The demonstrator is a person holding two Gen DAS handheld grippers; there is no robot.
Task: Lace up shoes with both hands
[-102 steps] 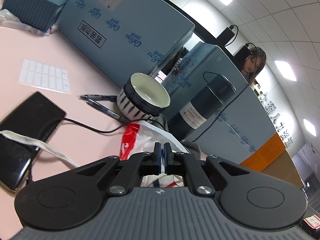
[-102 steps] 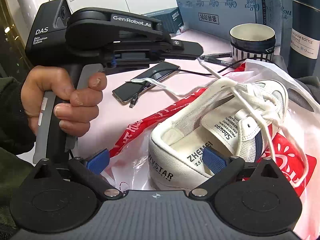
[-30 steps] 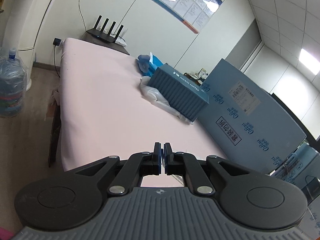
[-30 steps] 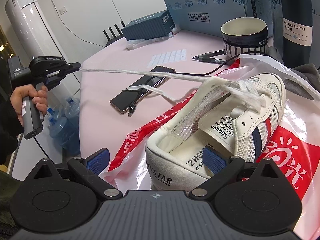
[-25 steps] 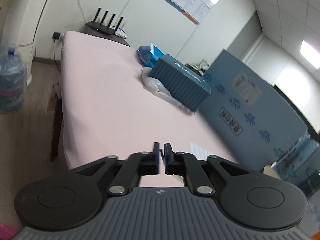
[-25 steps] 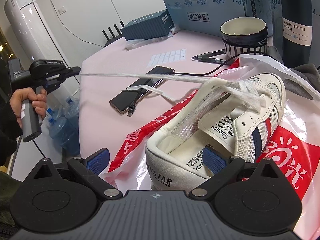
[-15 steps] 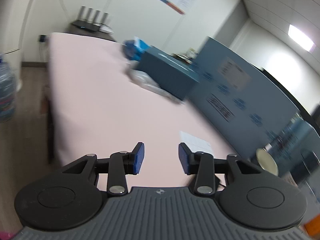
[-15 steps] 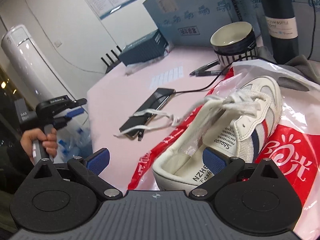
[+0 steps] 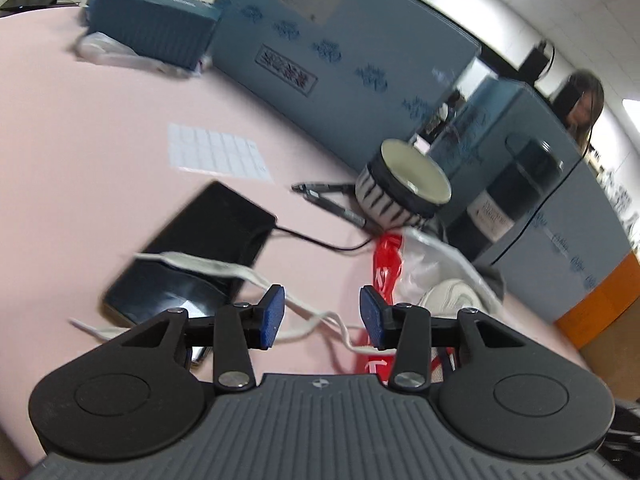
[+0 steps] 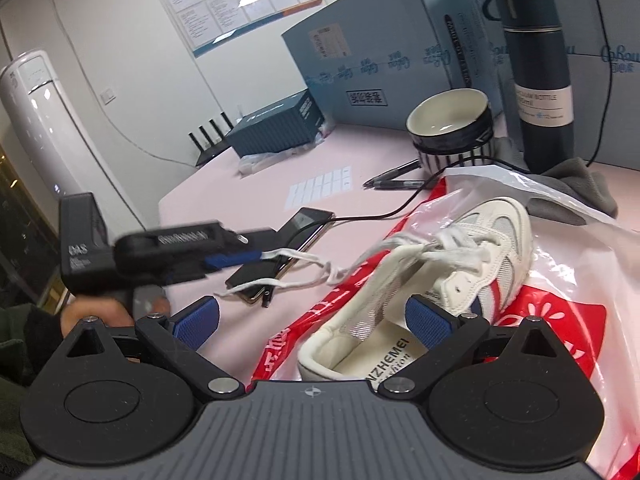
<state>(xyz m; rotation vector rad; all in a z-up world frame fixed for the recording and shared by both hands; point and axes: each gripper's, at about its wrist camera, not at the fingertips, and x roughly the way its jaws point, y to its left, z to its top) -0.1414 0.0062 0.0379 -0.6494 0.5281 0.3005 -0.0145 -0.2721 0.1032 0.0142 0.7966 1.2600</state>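
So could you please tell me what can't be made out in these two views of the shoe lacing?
- Shoe heel: right wrist view, hidden by the right claw.
- Shoe: left wrist view, mostly hidden behind the left claw and the plastic bag.
- Left claw: right wrist view, motion blur.
- Vacuum bottle label: too small.

1. The shoe point(image 10: 472, 256) is white with red and navy side stripes, and its laces point(image 10: 320, 268) are white.
2. Beneath the shoe, the plastic bag point(image 10: 532, 320) is red and white.
3. Behind the shoe, the mug point(image 10: 452, 128) is dark-rimmed, cream inside and black-and-white striped.
4. The table point(image 10: 224, 200) is pale pink.
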